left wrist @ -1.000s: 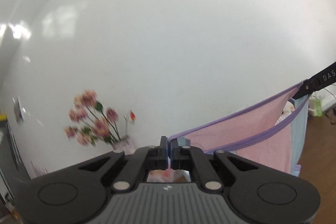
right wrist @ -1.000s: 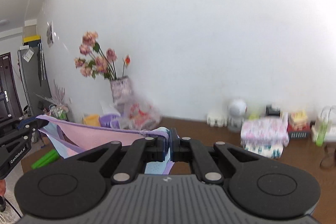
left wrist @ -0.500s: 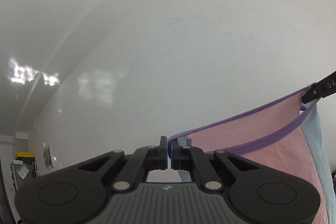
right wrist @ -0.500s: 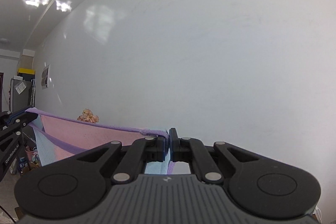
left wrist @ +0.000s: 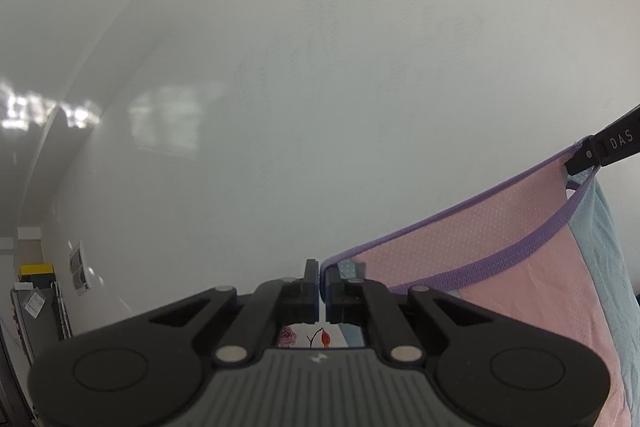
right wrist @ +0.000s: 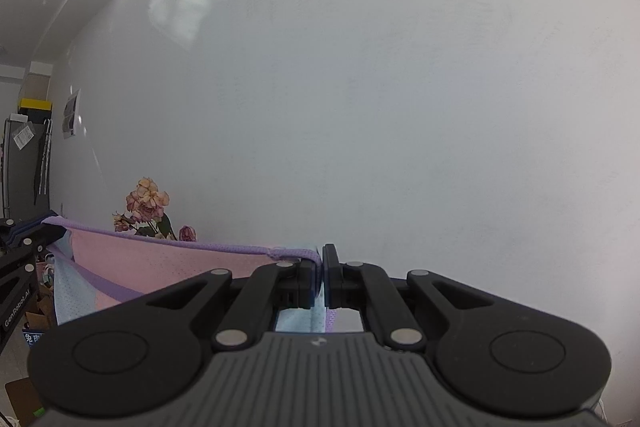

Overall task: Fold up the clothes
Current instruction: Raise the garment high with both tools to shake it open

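- A pink mesh garment (left wrist: pixel 472 247) with purple trim and pale blue panels hangs stretched in mid-air before a white wall (left wrist: pixel 320 87), its top hem pulled nearly taut between two handheld grippers.
- The left gripper (left wrist: pixel 322 281) is clamped on one corner of the hem.
- The right gripper (right wrist: pixel 321 267) pinches the opposite corner, purple trim caught between its closed jaws.
- Pink flowers (right wrist: pixel 146 205), possibly artificial, rise behind the cloth.
- A grey cabinet (right wrist: pixel 20 163) stands at far left.
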`<move>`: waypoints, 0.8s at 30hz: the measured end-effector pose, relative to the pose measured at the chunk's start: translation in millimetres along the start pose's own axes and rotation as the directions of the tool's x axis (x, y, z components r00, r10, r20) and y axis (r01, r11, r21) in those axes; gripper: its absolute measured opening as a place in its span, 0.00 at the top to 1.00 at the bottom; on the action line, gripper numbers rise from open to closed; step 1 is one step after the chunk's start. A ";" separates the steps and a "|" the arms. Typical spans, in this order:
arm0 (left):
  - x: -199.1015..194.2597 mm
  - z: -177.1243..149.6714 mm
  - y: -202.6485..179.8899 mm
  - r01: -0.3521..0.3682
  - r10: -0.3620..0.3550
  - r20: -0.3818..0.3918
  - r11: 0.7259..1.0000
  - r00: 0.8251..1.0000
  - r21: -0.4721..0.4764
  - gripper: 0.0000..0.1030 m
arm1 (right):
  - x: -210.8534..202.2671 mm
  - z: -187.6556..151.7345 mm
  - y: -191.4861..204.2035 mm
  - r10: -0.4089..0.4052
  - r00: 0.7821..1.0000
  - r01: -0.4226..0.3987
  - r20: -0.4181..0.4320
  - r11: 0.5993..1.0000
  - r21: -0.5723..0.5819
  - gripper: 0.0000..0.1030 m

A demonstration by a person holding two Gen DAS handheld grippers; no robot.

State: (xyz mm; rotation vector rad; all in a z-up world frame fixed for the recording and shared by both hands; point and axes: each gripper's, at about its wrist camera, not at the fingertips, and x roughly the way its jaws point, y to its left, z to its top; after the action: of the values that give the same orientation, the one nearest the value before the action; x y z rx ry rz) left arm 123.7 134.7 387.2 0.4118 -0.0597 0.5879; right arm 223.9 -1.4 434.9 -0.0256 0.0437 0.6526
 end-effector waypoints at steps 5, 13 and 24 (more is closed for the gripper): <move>61.8 -29.1 5.0 -0.047 0.048 -0.040 0.999 0.998 0.026 0.98 | 78.3 -5.3 26.1 -0.003 0.999 0.003 -0.045 1.000 -0.004 0.97; 131.6 -28.6 32.4 -0.180 0.178 0.034 0.981 0.983 0.067 0.98 | 168.0 -0.9 58.1 0.028 0.999 -0.029 0.023 0.999 0.014 0.97; 53.2 -61.0 -6.6 -0.201 0.178 0.130 0.961 0.975 0.190 0.98 | 184.0 -41.6 54.0 0.166 0.986 -0.166 0.018 0.986 0.001 0.97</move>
State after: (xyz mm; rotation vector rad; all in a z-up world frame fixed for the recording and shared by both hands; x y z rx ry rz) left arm 167.9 181.8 338.0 0.6418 -0.1484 0.7635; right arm 335.8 151.5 383.9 -0.0142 0.0299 0.8194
